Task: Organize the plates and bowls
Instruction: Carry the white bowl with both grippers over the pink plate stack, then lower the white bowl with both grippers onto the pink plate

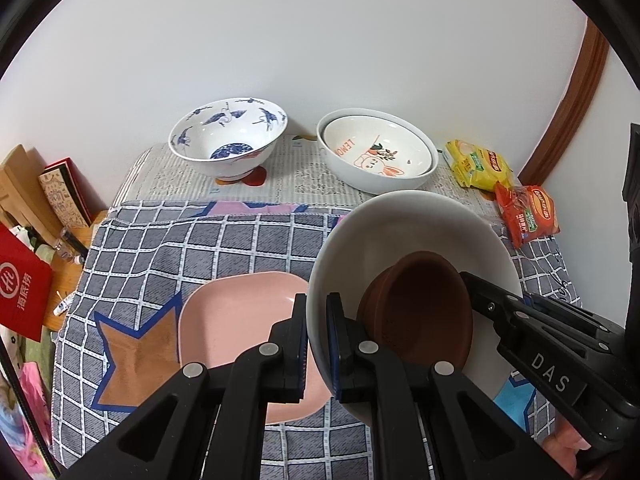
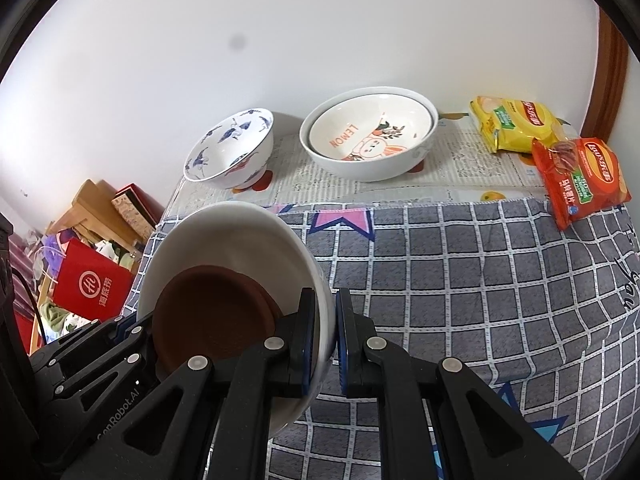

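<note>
A plain white bowl point(image 1: 404, 224) with a small brown dish point(image 1: 424, 304) inside is held up above the checked cloth. My left gripper point(image 1: 316, 344) is shut on the bowl's left rim. My right gripper point(image 2: 324, 340) is shut on its right rim point(image 2: 320, 280); the brown dish point(image 2: 212, 312) also shows in the right wrist view. A pink square plate point(image 1: 236, 320) lies on the cloth below my left gripper. A blue-and-white bowl point(image 1: 228, 140) and a white rabbit bowl point(image 1: 376, 152), nested in a larger white bowl, stand at the back.
Yellow point(image 2: 516, 124) and red point(image 2: 580, 180) snack packets lie at the back right. A red bag point(image 2: 92, 288) and boxes stand off the table's left edge. A white wall is close behind the bowls. The grey checked cloth point(image 2: 480, 272) covers the table.
</note>
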